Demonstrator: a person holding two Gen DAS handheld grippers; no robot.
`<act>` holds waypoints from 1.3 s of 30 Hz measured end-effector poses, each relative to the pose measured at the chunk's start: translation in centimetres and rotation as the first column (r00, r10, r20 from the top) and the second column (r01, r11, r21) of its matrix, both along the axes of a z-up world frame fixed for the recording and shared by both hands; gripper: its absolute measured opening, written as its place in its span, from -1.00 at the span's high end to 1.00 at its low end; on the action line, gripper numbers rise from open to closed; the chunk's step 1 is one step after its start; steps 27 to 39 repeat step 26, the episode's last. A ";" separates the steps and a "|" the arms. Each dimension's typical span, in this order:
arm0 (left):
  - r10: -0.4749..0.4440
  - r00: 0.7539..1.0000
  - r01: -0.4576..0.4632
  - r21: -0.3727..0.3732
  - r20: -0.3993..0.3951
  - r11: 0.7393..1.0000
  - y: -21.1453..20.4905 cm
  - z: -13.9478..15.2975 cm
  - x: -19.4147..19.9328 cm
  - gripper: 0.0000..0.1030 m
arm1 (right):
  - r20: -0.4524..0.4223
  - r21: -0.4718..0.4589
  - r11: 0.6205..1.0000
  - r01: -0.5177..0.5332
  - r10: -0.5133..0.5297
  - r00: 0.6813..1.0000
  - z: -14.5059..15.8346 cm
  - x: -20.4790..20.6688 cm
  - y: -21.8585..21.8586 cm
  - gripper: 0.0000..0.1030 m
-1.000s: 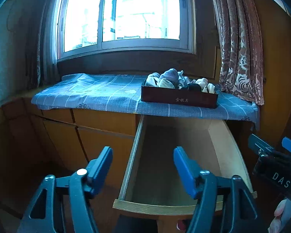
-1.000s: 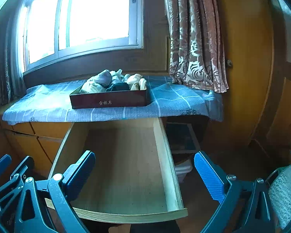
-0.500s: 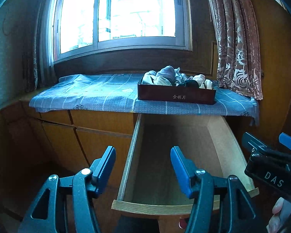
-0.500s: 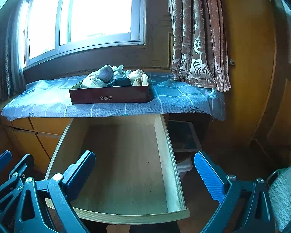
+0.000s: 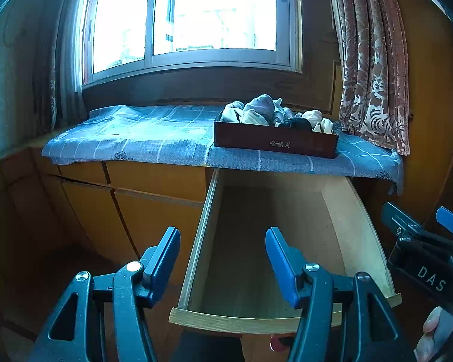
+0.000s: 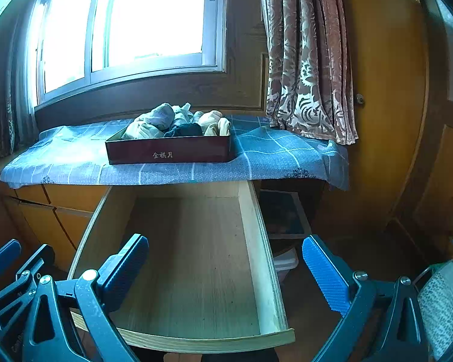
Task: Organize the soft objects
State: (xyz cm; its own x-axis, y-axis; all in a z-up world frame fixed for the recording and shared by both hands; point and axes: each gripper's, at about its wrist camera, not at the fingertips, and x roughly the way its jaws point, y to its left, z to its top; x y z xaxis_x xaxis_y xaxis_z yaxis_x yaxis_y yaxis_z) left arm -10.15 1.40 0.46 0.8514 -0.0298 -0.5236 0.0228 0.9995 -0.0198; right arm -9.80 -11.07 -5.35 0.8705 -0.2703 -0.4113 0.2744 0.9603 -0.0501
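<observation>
In the middle of the frame, a tray [image 6: 169, 152] sits on the desk [image 6: 271, 157] under the window [image 6: 130, 27] — soft things [image 6: 178, 122] are piled in it. Below, an open drawer [image 6: 256, 241] sticks out toward the bottom — a curtain [image 6: 308, 60] hangs upper right.

On the front wall of the dark red box [image 5: 274, 143], which sits at the front edge of the blue checked cloth [image 5: 154, 138], you can read three pale Chinese characters, 金祺月; the middle one is small and less sure. You see the same three characters on that box from the right wrist view as well. At the right edge of the left wrist view, your right gripper [image 5: 428, 259] carries the white letters "DAS" on its black body.
</observation>
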 end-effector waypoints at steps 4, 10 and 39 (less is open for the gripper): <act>0.000 1.000 0.000 0.001 -0.014 1.000 -0.1 -0.2 0.4 -0.16 | -0.007 0.005 1.000 -0.001 0.001 1.000 -0.2 0.4 -0.2 -0.99; -0.002 1.000 0.002 0.008 -0.022 1.000 -0.3 -0.4 0.7 -0.16 | -0.025 0.014 1.000 0.000 0.000 1.000 -0.6 1.0 -0.5 -0.99; -0.012 1.000 0.012 -0.015 -0.008 1.000 0.1 -0.5 0.9 -0.04 | -0.037 0.012 1.000 -0.007 0.007 0.999 -1.0 1.4 -0.4 -0.99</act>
